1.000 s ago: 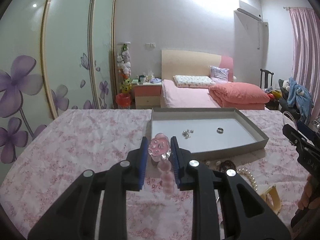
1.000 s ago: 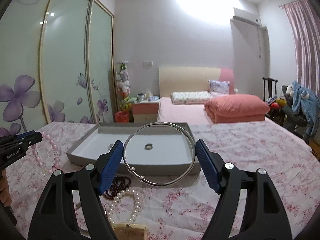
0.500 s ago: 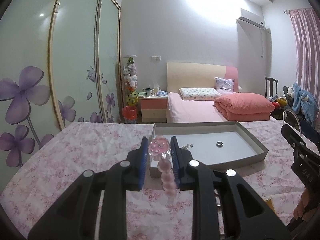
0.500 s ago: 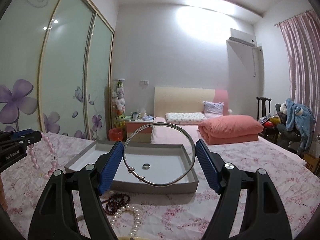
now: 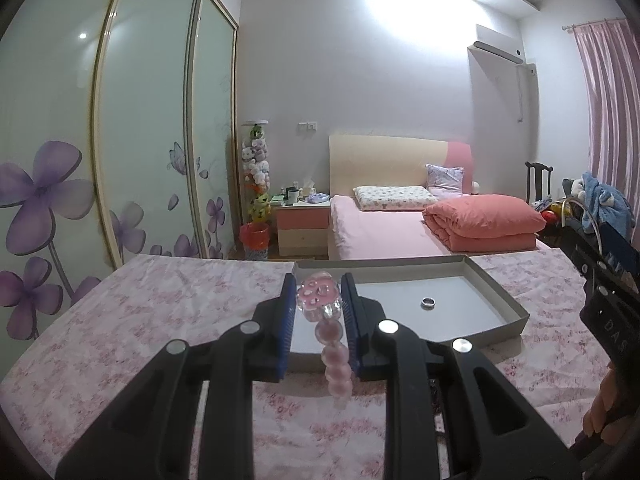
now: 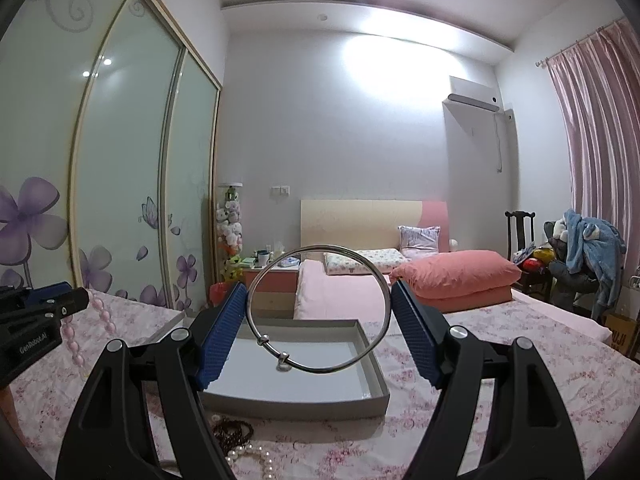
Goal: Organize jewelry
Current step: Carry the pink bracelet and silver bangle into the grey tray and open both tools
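Gripping a pink bead bracelet, the left gripper hangs above the near left corner of the grey tray, where a ring lies. Rightward, the right gripper clamps a silver bangle over the tray's near edge.

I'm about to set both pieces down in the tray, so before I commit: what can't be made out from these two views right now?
- Pink bead bracelet, left wrist view: its lower end is hidden behind the left gripper.
- Tray floor, left wrist view: near-left part covered by that gripper.
- Ring: too small for detail.
- Pearl strand and dark bead bracelet, right wrist view: cut off by the right gripper and frame edge.
- Silver bangle: pad contact unclear.
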{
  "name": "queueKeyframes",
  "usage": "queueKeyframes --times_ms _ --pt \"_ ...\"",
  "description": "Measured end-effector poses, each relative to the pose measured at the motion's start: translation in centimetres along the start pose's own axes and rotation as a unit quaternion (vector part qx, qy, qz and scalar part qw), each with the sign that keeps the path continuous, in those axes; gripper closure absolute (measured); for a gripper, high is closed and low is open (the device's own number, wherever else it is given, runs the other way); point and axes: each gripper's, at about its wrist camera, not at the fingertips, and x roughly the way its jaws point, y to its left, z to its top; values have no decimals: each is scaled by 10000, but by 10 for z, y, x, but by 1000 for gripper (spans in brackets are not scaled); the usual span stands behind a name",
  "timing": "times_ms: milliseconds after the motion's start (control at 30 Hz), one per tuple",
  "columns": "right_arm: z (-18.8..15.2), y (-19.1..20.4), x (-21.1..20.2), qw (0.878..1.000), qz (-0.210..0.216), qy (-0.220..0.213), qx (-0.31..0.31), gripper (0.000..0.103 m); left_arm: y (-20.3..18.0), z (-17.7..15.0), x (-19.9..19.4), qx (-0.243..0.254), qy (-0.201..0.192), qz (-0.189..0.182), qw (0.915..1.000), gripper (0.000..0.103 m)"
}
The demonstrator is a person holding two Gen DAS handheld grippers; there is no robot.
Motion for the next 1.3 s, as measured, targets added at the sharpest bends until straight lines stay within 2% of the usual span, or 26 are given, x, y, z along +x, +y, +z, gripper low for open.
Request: queueKeyframes --times_ms 367,600,867,1067,1300 --pt "3 -5 34 9999 -73 -73 -121 29 -15 16 37 6 -39 -5 10000 80" --pt "-1 -10 77 9997 29 207 -93 29 -22 25 85 -69 106 -36 9999 80" --pt "-20 -5 129 9923 292 1201 -55 29 -23 13 139 -240 638 -118 9976 80" --pt "-43 8 163 9721 408 2308 -110 29 -29 4 164 -135 947 -288 9950 80" --pt "-53 16 177 9585 490 2805 -108 29 -31 -2 184 -148 1175 -347 9924 80"
